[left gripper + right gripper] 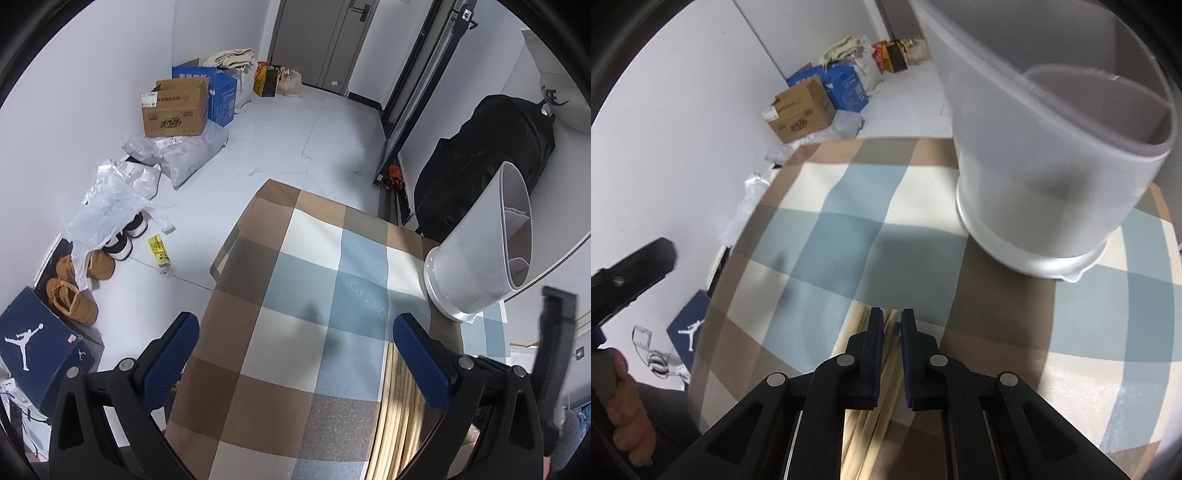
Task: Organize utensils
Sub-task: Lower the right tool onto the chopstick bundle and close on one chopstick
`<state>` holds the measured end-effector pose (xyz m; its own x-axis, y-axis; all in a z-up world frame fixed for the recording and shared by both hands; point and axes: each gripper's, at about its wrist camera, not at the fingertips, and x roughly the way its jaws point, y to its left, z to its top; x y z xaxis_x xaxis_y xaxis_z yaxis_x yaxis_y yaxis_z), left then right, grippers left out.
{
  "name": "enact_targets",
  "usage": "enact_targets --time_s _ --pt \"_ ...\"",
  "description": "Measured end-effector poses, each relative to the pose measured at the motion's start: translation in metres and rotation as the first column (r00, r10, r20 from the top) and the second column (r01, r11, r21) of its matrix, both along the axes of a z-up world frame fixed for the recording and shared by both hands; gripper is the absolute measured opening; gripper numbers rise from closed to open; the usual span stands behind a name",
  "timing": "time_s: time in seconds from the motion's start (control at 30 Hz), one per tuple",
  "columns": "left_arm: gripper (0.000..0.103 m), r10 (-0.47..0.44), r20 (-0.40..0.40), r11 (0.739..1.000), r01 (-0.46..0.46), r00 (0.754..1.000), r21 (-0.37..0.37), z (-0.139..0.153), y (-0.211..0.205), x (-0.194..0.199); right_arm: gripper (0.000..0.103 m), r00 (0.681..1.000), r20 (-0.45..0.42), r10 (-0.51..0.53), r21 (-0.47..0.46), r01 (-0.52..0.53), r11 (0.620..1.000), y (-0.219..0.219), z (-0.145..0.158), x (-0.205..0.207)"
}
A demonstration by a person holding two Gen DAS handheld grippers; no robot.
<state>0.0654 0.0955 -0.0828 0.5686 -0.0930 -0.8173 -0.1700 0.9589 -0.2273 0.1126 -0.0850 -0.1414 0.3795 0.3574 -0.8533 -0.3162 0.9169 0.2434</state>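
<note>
Two tongs are sitting over the checkered tabletop [295, 280]: left tongs [295, 354] gaping wide, right tongs [889, 325] nearly closed around pale wooden chopsticks [886, 369], near the smooth white holder [1041, 177].

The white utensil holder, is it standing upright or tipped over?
Upright: the holder stands on its base on the checkered tablecloth, open top up.

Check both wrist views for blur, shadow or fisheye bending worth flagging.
Left wrist: the checked tablecloth bows outward, a soft shadow lies on its middle, and the right tool is smeared at the edge. Right wrist: the white holder looms large and soft, shadowing the cloth.
</note>
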Motion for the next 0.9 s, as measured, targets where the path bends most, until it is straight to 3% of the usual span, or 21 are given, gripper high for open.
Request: enact_targets --time_s 0.13,0.47,0.73,0.9 --pt "0.102 -0.016 -0.006 1.0 0.016 1.0 0.012 -0.002 -0.007 0.002 0.008 0.999 0.035 -0.024 0.083 0.021 0.996 -0.016 0.018 -0.007" --pt "0.102 -0.065 -0.066 0.997 0.067 0.996 0.042 -0.014 -0.027 0.005 0.007 0.991 0.115 -0.066 0.174 0.045 0.984 -0.049 0.051 -0.028" --pt "0.102 -0.097 -0.11 0.99 0.108 0.989 0.095 -0.021 -0.045 0.008 0.007 0.993 0.075 -0.095 0.077 0.089 0.993 -0.066 0.039 -0.033" --pt "0.102 -0.111 -0.141 0.987 0.126 0.984 0.103 -0.027 -0.052 0.009 0.007 0.982 0.086 -0.166 0.129 0.155 0.98 -0.091 0.044 -0.031"
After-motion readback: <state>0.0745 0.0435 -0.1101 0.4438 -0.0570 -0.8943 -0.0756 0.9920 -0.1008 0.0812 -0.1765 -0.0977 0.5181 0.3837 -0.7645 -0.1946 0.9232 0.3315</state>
